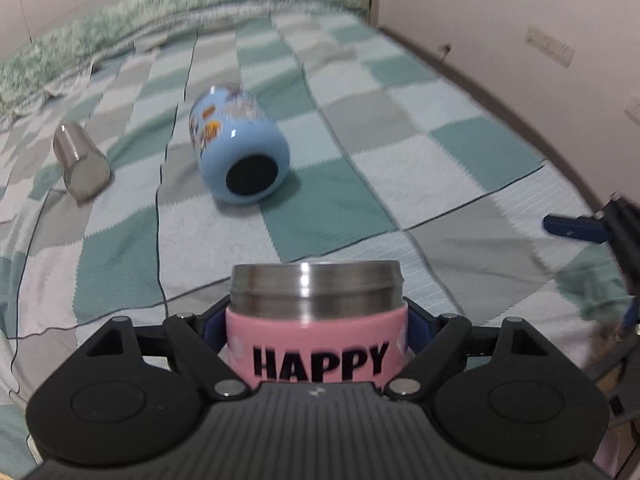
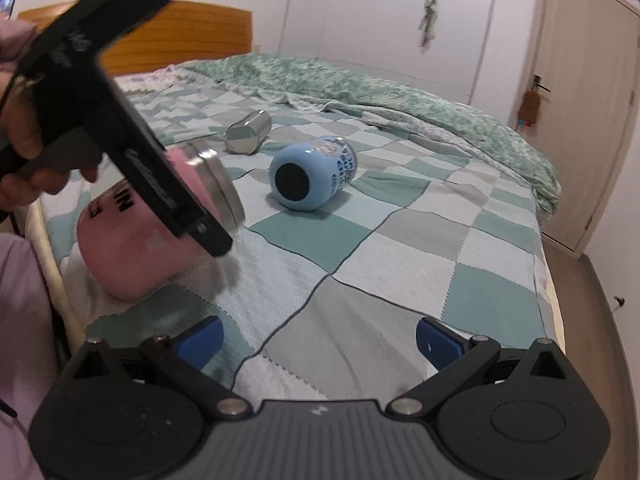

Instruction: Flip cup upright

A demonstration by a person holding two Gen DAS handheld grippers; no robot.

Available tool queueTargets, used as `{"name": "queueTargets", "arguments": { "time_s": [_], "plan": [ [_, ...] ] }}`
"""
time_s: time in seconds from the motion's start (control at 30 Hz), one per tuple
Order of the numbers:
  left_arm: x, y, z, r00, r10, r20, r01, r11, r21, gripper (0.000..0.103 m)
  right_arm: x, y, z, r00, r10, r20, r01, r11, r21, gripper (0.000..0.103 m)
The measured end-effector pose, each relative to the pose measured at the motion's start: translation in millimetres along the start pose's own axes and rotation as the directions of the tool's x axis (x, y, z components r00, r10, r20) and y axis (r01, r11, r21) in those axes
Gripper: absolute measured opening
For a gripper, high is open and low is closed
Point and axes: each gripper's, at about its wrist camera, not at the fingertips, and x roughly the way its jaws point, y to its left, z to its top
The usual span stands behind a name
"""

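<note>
Room: bedroom with white wardrobes and a door; everything sits on a bed (image 2: 400, 264) under a green, grey and white checked blanket
My left gripper (image 1: 316, 326): clenched on the pink cup (image 1: 316, 344), its blue pads pressing the pink sleeve from both sides just below the steel band
Pink cup, position: at the near edge of the bed, tilted; in the right wrist view the pink cup (image 2: 132, 252) has its rounded pink end down on the blanket and its steel rim (image 2: 222, 188) raised and pointing away toward the middle of the bed
Long axis: runs along my left gripper's fingers, straight ahead of that camera, so I judge the flip to be a matter of pitching my wrist until the steel rim points at the ceiling
My right gripper (image 2: 320, 338): released, blue fingers wide apart over bare blanket, holding nothing, to the right of the pink cup and apart from it
Blue cup (image 2: 312, 174): on its side in the middle of the bed, dark base facing me, well apart from both grippers
Steel cup (image 2: 248, 132): also on its side, beyond the blue cup
Nearer hand: the left, already on the cup; the right is free for the blue cup
</note>
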Motion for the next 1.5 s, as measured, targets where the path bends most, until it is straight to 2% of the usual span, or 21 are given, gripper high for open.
{"name": "queueTargets", "arguments": {
  "time_s": [0.17, 0.3, 0.5, 0.6, 0.77, 0.83, 0.9, 0.93, 0.97, 1.03, 1.17, 1.23, 1.27, 1.3, 1.37, 1.5],
  "plan": [
    [-25.8, -8.0, -5.7, 0.991, -0.049, 0.123, 0.049, 0.999, 0.003, 0.084, -15.2, -4.8, -8.8, 0.998, -0.046, 0.051, 0.041, 0.994, 0.103, 0.103],
    [-34.1, -19.0, 0.2, 0.977, -0.081, 0.197, 0.079, 0.997, 0.021, 0.084, -25.0, -9.3, -13.3, 0.992, -0.095, 0.08, 0.081, 0.984, 0.157, 0.103],
    [-29.7, -43.3, 21.2, 0.944, -0.144, 0.298, 0.137, 0.99, 0.044, 0.084, -35.5, -17.7, -14.5, 0.98, -0.164, 0.115, 0.139, 0.969, 0.204, 0.103],
    [-17.4, -54.8, 33.6, 0.931, -0.167, 0.325, 0.16, 0.986, 0.047, 0.084, -35.1, -23.6, -14.8, 0.973, -0.199, 0.119, 0.172, 0.963, 0.209, 0.103],
    [12.2, -74.8, 45.5, 0.916, -0.147, 0.374, 0.126, 0.989, 0.079, 0.084, -27.7, -34.6, -17.3, 0.966, -0.232, 0.111, 0.204, 0.955, 0.215, 0.103],
    [28.4, -78.9, 43.4, 0.915, -0.149, 0.376, 0.124, 0.988, 0.091, 0.084, -21.1, -38.7, -19.3, 0.966, -0.239, 0.102, 0.213, 0.953, 0.217, 0.103],
    [53.2, -79.8, 33.0, 0.923, -0.157, 0.352, 0.13, 0.986, 0.099, 0.084, -13.9, -43.1, -22.3, 0.967, -0.239, 0.089, 0.214, 0.951, 0.223, 0.103],
    [57.0, -77.9, 25.9, 0.902, -0.174, 0.395, 0.142, 0.984, 0.109, 0.084, -11.7, -44.2, -24.2, 0.968, -0.238, 0.083, 0.214, 0.95, 0.227, 0.103],
    [57.5, -77.3, 23.5, 0.894, -0.186, 0.407, 0.146, 0.981, 0.128, 0.084, -8.9, -45.6, -25.8, 0.969, -0.236, 0.079, 0.212, 0.95, 0.231, 0.103],
    [56.7, -74.4, 27.4, 0.904, -0.184, 0.386, 0.157, 0.982, 0.102, 0.084, -5.3, -47.0, -28.1, 0.971, -0.227, 0.076, 0.204, 0.951, 0.234, 0.103],
    [54.6, -73.8, 31.6, 0.911, -0.186, 0.369, 0.153, 0.981, 0.117, 0.084, -0.5, -47.0, -28.8, 0.972, -0.222, 0.071, 0.2, 0.951, 0.235, 0.103],
    [49.4, -75.3, 31.3, 0.913, -0.175, 0.368, 0.14, 0.983, 0.12, 0.089, -1.9, -46.0, -28.4, 0.972, -0.222, 0.072, 0.199, 0.951, 0.236, 0.103],
    [45.8, -74.5, 31.4, 0.908, -0.176, 0.38, 0.136, 0.982, 0.13, 0.093, -3.4, -44.8, -27.7, 0.972, -0.223, 0.074, 0.201, 0.951, 0.235, 0.103],
    [36.6, -75.4, 29.5, 0.895, -0.178, 0.409, 0.129, 0.981, 0.145, 0.103, -6.4, -43.0, -27.4, 0.971, -0.225, 0.076, 0.202, 0.951, 0.233, 0.103],
    [20.6, -73.5, 26.6, 0.875, -0.162, 0.456, 0.106, 0.983, 0.148, 0.103, -14.0, -38.5, -24.9, 0.97, -0.227, 0.085, 0.202, 0.952, 0.23, 0.103],
    [-10.2, -60.0, 17.1, 0.871, -0.138, 0.471, 0.093, 0.989, 0.118, 0.103, -28.1, -26.6, -17.9, 0.967, -0.232, 0.107, 0.204, 0.953, 0.226, 0.103]
  ]
}}
